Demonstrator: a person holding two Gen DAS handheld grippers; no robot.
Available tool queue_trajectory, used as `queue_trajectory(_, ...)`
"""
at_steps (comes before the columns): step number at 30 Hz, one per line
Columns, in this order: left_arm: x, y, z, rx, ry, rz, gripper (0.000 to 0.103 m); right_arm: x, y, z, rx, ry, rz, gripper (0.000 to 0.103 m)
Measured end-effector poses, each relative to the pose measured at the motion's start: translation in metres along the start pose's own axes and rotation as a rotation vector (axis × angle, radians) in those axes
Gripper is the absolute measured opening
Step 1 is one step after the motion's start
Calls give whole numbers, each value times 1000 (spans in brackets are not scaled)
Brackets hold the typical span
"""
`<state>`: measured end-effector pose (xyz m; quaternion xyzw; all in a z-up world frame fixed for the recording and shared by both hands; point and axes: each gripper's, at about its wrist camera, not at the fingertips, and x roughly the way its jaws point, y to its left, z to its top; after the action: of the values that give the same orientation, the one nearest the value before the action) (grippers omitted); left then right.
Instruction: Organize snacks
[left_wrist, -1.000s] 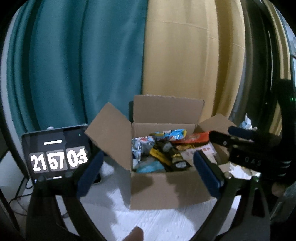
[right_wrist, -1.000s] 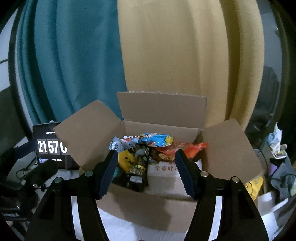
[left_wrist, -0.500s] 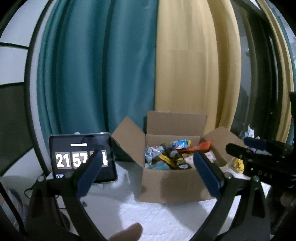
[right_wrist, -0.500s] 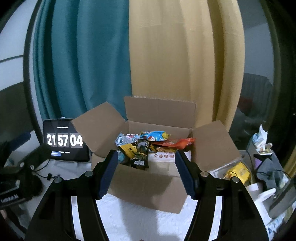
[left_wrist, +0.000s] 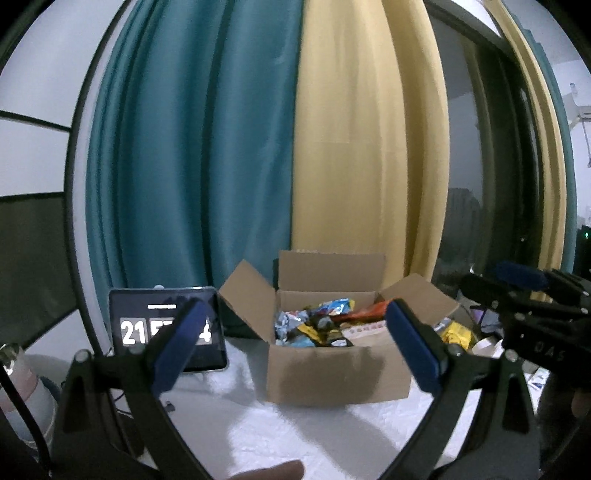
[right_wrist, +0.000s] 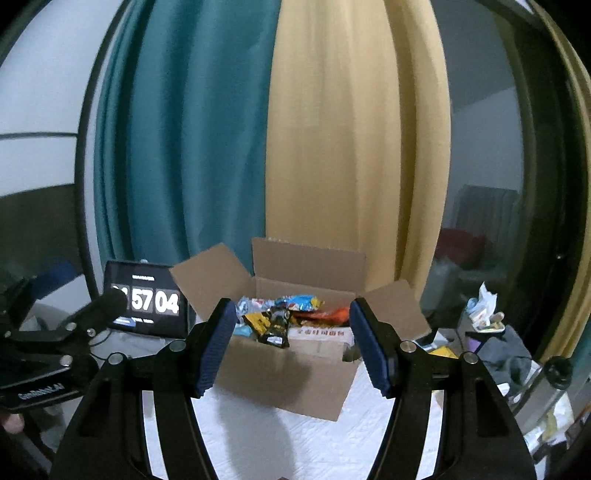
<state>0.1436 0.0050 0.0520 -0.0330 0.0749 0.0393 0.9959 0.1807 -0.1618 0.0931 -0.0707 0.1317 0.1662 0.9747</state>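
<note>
Curtains fill the background: a teal one (left_wrist: 184, 166) upper left and a yellow one (left_wrist: 369, 147) at centre, both hanging in soft vertical folds. Below them a white, quilted-looking surface (left_wrist: 295, 435) spreads across the lower frame, with bare room between the camera and the box.

At lower centre a plain brown cardboard box (left_wrist: 332, 373) sits on the surface, its four flaps standing open and splayed outward. Snacks (left_wrist: 314, 326) are heaped inside: crinkled foil and plastic packets in blue, silver, yellow, black and orange, plus a flat white carton with red print. Individual labels are too small to read.

Left of the box a dark tablet (right_wrist: 146, 299) stands tilted, showing large white clock digits; in the left view a finger covers the middle digits.

The left hand-held gripper (left_wrist: 295, 347) is released, its blue ribbed pads set wide to either side of the box, holding nothing. The right hand-held gripper (right_wrist: 293, 345) is likewise spread open and empty, framing the box front.

At the right edge lies clutter (right_wrist: 487, 314): a yellow packet, crumpled wrappers and grey cloth, partly cut off and dim.
</note>
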Motion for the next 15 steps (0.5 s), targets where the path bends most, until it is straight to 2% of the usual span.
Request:
queue_trajectory(9,-29,-4,7,32,-45,49,98,-49,-1,7,16,-78,-26,67)
queue_trajectory(15,-48,-1,11,32,-80,63,98,-63,-6,6,29,-93,-42,67)
